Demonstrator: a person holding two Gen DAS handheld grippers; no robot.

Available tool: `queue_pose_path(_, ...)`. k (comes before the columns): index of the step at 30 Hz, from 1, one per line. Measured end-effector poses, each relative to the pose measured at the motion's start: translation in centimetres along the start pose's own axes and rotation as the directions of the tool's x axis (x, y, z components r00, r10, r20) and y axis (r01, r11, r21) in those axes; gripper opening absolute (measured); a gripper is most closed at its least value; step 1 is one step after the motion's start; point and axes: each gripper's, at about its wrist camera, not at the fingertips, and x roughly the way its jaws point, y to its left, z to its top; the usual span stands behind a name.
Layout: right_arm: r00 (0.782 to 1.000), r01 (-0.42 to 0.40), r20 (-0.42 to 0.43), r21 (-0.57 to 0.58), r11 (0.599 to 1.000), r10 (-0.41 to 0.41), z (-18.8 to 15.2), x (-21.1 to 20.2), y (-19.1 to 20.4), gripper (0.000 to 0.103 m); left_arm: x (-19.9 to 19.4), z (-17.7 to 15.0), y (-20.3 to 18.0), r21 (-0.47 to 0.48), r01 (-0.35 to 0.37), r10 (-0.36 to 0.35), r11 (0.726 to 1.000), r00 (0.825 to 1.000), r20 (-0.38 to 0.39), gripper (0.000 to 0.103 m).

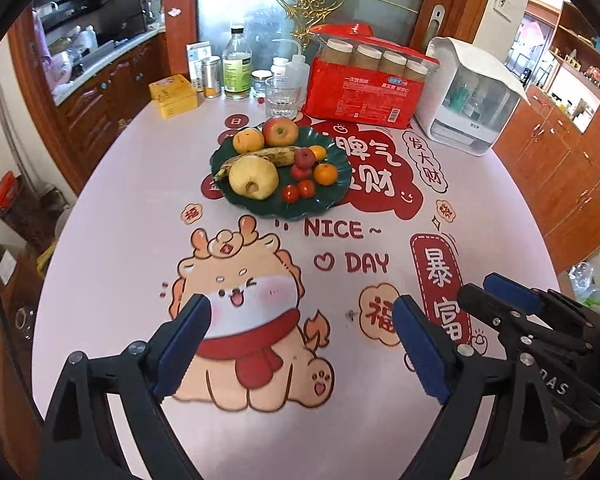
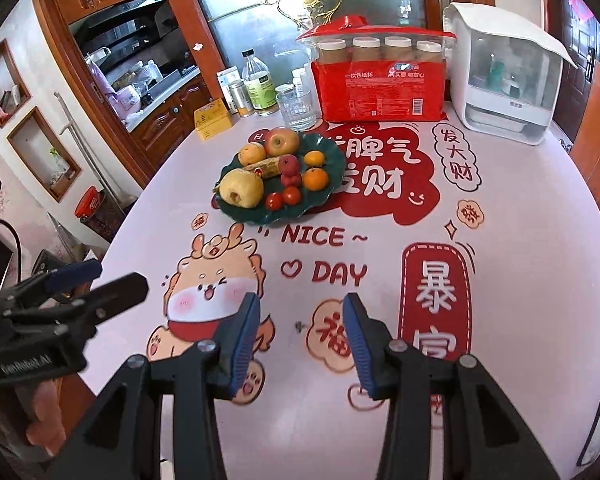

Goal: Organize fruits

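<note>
- The left gripper (image 1: pixel 300 344) is held above the near edge of the table (image 1: pixel 120 240) — its fingers spread wide, nothing between them.
- The right gripper (image 2: pixel 302 336) is held beside it, fingers parted more narrowly and empty.
- The fruits are piled on a green plate (image 1: pixel 332 200) toward the far edge: an apple (image 1: pixel 280 131), a banana (image 1: pixel 276 156), a pear (image 1: pixel 254 179), an orange (image 1: pixel 325 173) and tomatoes (image 1: pixel 299 191).
- A red package (image 1: pixel 360 96) is seen behind the plate.
</note>
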Motion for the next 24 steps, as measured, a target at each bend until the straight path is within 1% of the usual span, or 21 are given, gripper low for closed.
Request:
queue_pose_path(3, 1.0, -0.015, 0.009, 0.003, 1.0, 0.015, -0.9, -1.3, 0.3, 0.046, -1.2, -1.2, -0.9, -0.002, -0.035, 0.035, 0.999, 0.999, 0.026, 0.094)
queue_pose_path(6, 0.999, -0.004, 0.037, -0.019, 1.0, 0.005, -1.7, -2.4, 0.8, 0.051, -2.2, -2.0, -1.7, -0.006, -0.072, 0.073, 0.997, 0.996, 0.052, 0.096)
queue_pose_path(8, 0.998, 0.023, 0.051, -0.038, 0.999, -0.021, -2.1, -3.0, 1.0, 0.051, -2.7, -2.3, -1.9, -0.01, -0.086, 0.087, 0.996, 0.994, 0.063, 0.096)
queue_pose_path(12, 0.998, 0.03, 0.056, -0.037, 0.999, -0.028, -2.5, -3.6, 0.9, 0.051, -3.2, -2.9, -2.5, -0.011, -0.111, 0.111, 0.994, 0.991, 0.068, 0.096)
queue_pose_path(17, 0.997, 0.048, 0.056, -0.033, 0.998, -0.046, -3.2, -4.1, 0.7, 0.051, -3.4, -3.5, -2.6, -0.02, -0.107, 0.108, 0.994, 0.992, 0.06, 0.096)
queue_pose_path(24, 0.997, 0.051, 0.064, -0.031, 0.998, -0.049, -3.6, -4.4, 0.5, 0.051, -3.4, -3.6, -2.6, -0.02, -0.108, 0.109, 0.994, 0.992, 0.059, 0.096)
